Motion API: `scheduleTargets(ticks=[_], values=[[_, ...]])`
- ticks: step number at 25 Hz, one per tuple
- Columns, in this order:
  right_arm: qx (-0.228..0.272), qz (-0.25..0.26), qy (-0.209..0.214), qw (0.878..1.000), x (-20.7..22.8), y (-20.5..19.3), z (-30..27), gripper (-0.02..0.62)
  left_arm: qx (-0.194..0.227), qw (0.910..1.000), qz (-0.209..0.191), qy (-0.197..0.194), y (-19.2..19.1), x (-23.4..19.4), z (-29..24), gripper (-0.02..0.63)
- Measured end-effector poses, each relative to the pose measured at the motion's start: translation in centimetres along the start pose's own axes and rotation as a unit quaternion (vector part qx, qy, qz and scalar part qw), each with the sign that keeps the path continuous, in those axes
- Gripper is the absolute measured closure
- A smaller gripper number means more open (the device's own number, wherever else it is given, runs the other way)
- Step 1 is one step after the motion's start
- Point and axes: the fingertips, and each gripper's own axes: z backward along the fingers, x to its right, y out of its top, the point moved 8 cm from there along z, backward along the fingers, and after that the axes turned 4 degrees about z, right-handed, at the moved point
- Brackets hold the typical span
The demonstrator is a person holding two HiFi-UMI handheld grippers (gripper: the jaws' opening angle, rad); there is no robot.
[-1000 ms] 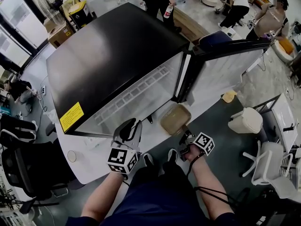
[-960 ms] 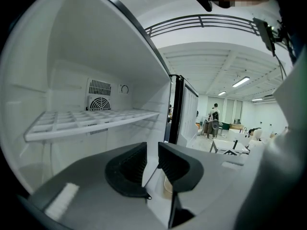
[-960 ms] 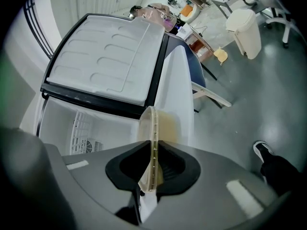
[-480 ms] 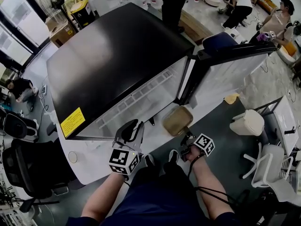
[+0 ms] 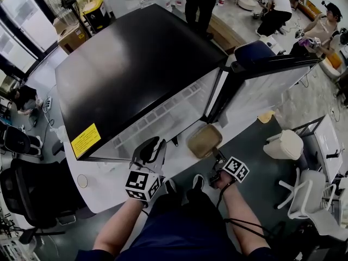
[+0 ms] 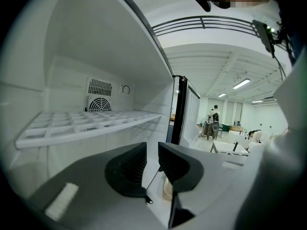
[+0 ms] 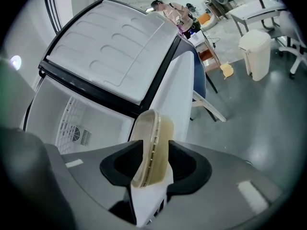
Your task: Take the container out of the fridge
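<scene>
The container (image 5: 204, 140) is a flat, translucent brownish box with a lid. It hangs just outside the open fridge (image 5: 136, 64), in front of its lower right corner. In the right gripper view the container (image 7: 151, 143) stands on edge between the jaws. My right gripper (image 5: 216, 155) (image 7: 152, 164) has just been opening its jaws, but both pads still lie against the box's sides. To the left, my left gripper (image 5: 151, 144) (image 6: 152, 159) points into the white fridge interior below the wire shelf (image 6: 86, 123). Its jaws stand a narrow gap apart with nothing between them.
The fridge door (image 5: 261, 80) (image 7: 115, 47) stands swung open to the right. A white bin (image 5: 285, 144) (image 7: 256, 51) and white chairs (image 5: 310, 194) stand on the grey floor at the right. A black office chair (image 5: 27, 194) is at the left. Several people are at the back.
The container and both grippers stay nearly where they were. The right gripper's marker cube has rolled a little. People at the back have shifted.
</scene>
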Motion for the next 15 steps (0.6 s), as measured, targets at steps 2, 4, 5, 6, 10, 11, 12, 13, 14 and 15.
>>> scheduleTargets(ticks=[2, 4, 5, 6, 10, 11, 12, 13, 14, 15], values=[[0.001, 0.007, -0.007, 1.000, 0.1, 0.3, 0.4, 0.439, 0.003, 1.0000, 0.000, 0.000, 0.2, 0.1, 0.1, 0.554], [0.007, 0.021, -0.017, 1.000, 0.1, 0.7, 1.1, 0.439, 0.006, 1.0000, 0.001, -0.001, 0.3, 0.2, 0.2, 0.554], [0.013, 0.028, -0.024, 0.999, 0.1, 1.0, 1.5, 0.439, 0.007, 1.0000, 0.004, -0.001, 0.3, 0.2, 0.2, 0.554], [0.022, 0.035, -0.030, 0.999, 0.0, 1.3, 2.0, 0.439, 0.009, 0.9999, 0.006, -0.001, 0.3, 0.2, 0.3, 0.554], [0.060, 0.059, -0.046, 0.995, -0.8, 2.9, 3.9, 0.440, 0.017, 0.9998, 0.012, -0.002, 0.6, 0.3, 0.5, 0.554], [0.064, 0.069, -0.045, 0.994, -1.2, 3.3, 4.2, 0.440, 0.019, 0.9998, 0.012, -0.002, 0.7, 0.4, 0.5, 0.554], [0.065, 0.086, -0.043, 0.993, -1.8, 3.5, 4.4, 0.440, 0.021, 0.9997, 0.011, -0.002, 0.8, 0.4, 0.6, 0.554], [0.062, 0.107, -0.040, 0.992, -2.6, 3.7, 4.6, 0.440, 0.022, 0.9997, 0.010, -0.002, 1.0, 0.4, 0.6, 0.554], [0.057, 0.133, -0.035, 0.989, -3.5, 3.8, 4.7, 0.442, 0.024, 0.9997, 0.009, -0.002, 1.2, 0.4, 0.6, 0.554], [0.054, 0.161, -0.028, 0.985, -4.4, 3.9, 4.8, 0.443, 0.026, 0.9996, 0.007, -0.003, 1.4, 0.4, 0.7, 0.554]])
